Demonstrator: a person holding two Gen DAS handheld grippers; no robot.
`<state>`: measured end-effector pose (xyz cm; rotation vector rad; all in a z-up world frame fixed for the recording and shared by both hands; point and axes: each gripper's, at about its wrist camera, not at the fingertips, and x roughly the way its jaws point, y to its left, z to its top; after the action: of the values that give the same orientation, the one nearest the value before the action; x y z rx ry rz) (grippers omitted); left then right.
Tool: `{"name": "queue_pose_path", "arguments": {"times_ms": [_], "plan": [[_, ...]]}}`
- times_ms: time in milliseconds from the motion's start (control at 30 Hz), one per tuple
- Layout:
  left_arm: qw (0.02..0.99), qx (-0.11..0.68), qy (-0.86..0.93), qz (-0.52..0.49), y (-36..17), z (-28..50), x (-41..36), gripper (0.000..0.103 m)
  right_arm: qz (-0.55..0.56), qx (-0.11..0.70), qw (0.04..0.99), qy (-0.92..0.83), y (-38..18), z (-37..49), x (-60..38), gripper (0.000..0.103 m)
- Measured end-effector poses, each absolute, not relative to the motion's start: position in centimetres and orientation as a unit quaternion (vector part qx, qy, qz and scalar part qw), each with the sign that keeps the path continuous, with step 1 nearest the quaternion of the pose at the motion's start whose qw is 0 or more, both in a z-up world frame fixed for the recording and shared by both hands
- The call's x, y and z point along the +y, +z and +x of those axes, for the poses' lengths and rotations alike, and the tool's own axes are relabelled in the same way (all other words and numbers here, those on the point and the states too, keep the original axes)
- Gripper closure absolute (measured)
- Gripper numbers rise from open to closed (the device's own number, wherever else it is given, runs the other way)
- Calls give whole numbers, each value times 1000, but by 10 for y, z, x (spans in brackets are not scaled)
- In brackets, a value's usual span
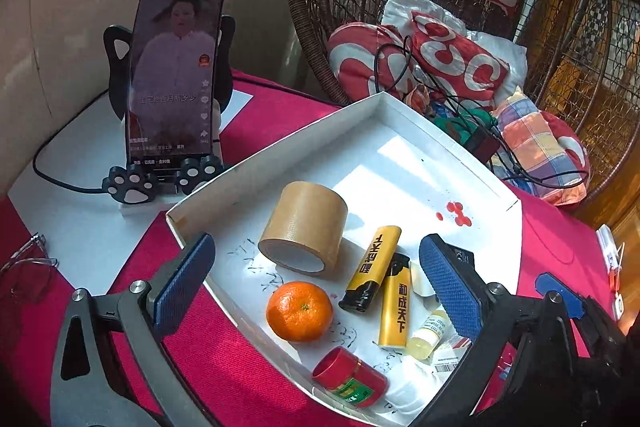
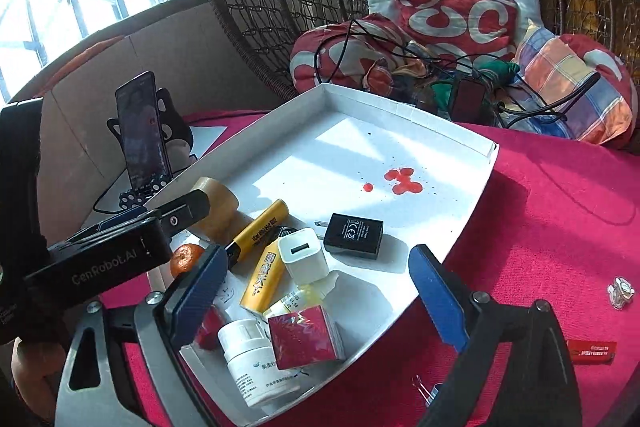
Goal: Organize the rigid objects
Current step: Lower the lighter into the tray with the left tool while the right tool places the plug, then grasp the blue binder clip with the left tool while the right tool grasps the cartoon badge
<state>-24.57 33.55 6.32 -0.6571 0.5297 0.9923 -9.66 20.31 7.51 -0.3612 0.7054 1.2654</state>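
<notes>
Over tray (image 1: pixel 240 171): both hand-held grippers agape.

"GenRobot.AI" is printed on the black gripper body (image 2: pixel 108 263) just left of the white tray (image 2: pixel 440 131). Inside the tray, one yellow lighter (image 1: pixel 394 307) reads 和成天下, and the black charger (image 2: pixel 354 235) shows a CE mark; other labels too small.

Matt white cardboard tray (image 1: pixel 224 187), fuzzy red tablecloth (image 2: pixel 560 227), glossy lighter (image 1: pixel 394 307)
</notes>
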Motion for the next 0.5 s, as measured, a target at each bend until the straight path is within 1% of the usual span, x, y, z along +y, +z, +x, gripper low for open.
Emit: {"name": "queue_pose_path", "arguments": {"times_ms": [100, 200, 500], "plan": [[798, 234, 470, -294, 68, -249, 328, 0, -170, 306, 745, 568, 81, -96, 199, 10], [809, 227, 472, -267, 75, -246, 316, 0, -173, 306, 749, 562, 82, -96, 197, 6], [836, 213, 443, -243, 90, -236, 293, 0, -163, 310, 758, 550, 84, -85, 183, 6]]}}
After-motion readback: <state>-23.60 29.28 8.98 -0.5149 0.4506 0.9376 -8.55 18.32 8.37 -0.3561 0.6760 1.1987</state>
